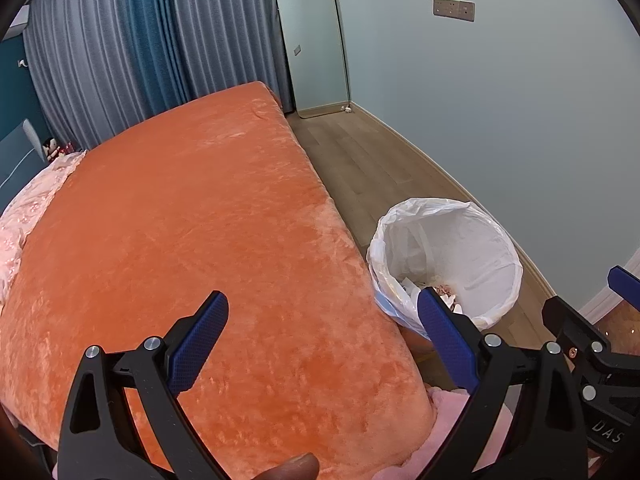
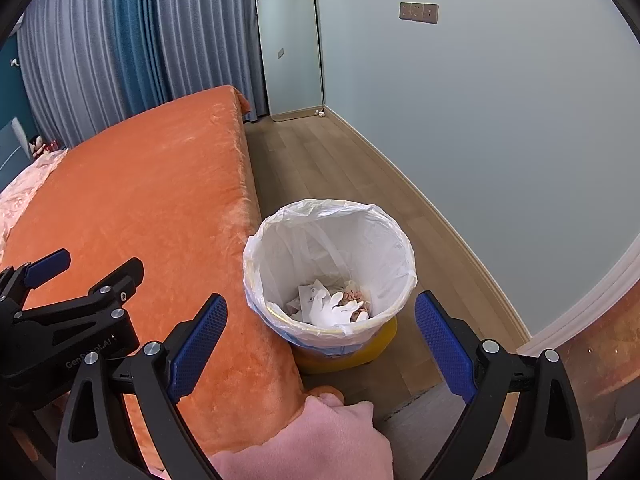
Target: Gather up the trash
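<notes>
Both the left claw (image 1: 324,344) and the right claw (image 2: 320,346) are spread wide and empty. No loose trash is seen on the bed (image 1: 180,220); the search should be continued near the lined bin (image 2: 256,256), which already holds crumpled waste (image 2: 332,304).

Bin (image 2: 332,264) on floor (image 2: 320,160); blanketed bed (image 2: 140,200)

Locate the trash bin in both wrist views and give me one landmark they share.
Left wrist: trash bin sits right of centre, beside the orange bed, partly behind the left gripper's right finger.
Right wrist: trash bin sits centre, fully visible, above the open right gripper.
Shared landmark: the mirror leaning in the far corner.
</notes>
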A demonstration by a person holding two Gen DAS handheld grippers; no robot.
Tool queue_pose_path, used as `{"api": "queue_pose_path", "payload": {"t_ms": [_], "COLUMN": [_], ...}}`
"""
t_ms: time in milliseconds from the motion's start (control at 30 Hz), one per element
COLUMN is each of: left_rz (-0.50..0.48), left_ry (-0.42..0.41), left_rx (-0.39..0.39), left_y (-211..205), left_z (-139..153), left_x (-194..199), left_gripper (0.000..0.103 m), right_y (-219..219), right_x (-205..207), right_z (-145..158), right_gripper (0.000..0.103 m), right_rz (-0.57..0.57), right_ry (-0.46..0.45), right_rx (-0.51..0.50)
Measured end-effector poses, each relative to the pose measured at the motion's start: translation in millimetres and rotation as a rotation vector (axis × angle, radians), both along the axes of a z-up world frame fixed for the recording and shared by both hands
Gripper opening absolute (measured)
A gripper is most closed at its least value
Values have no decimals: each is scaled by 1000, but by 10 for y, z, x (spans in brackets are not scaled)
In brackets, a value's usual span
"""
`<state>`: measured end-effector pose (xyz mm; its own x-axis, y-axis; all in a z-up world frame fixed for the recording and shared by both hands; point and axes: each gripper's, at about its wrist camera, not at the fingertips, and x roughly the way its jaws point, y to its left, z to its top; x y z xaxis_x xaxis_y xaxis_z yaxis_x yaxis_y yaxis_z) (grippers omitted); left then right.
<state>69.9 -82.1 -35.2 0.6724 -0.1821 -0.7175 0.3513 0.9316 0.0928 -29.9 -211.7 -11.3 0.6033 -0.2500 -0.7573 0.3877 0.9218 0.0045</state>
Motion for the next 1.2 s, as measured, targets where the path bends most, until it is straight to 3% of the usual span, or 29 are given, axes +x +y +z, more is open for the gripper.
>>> {"api": "queue_pose_path", "payload": {"t_ms": [1200], "left_rz": [21], "left_ry": [-5], "left_rx": [27], "left_y": [-11], "left_z": [-55], "left_x": [-30], "left_gripper": [91], "right_y": [-4], "right_x": [-41], "right_z": [-99], "right_gripper": [91], "right_rz": [-14], "right_ry": [5], "right_rx": [-4]}}
